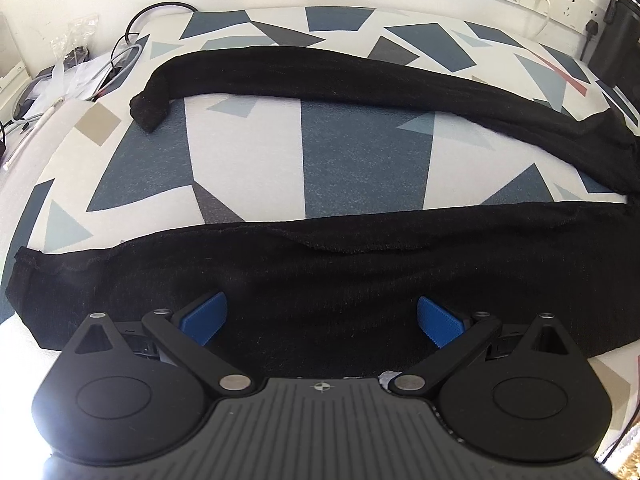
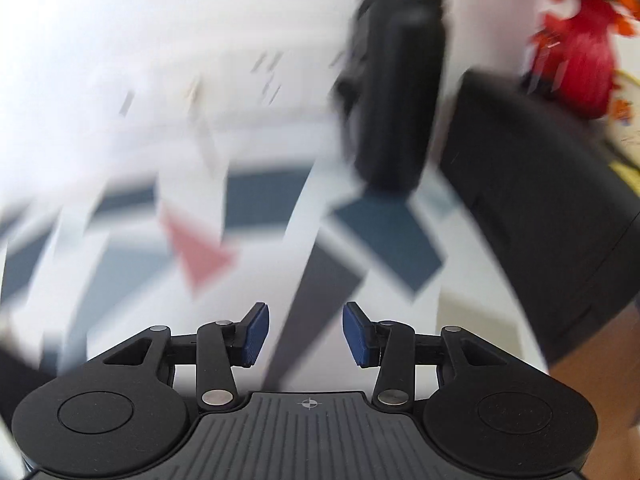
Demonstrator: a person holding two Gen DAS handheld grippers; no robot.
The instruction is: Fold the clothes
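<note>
Both fingers [image 1: 322, 322] [image 2: 306, 334] stand apart gripping nothing, so the black trousers [image 1: 320, 280] on the bed [image 1: 248, 152] could stay unfolded or bunch if grabbed carelessly.

The black garment [image 1: 320, 296] runs off past the right edge of the left wrist view, and its near hem hides beneath the left gripper [image 1: 322, 320]. Beyond it, the right wrist view smears the patterned bed cover [image 2: 384, 236] and a dark cylinder [image 2: 400, 92].
</note>
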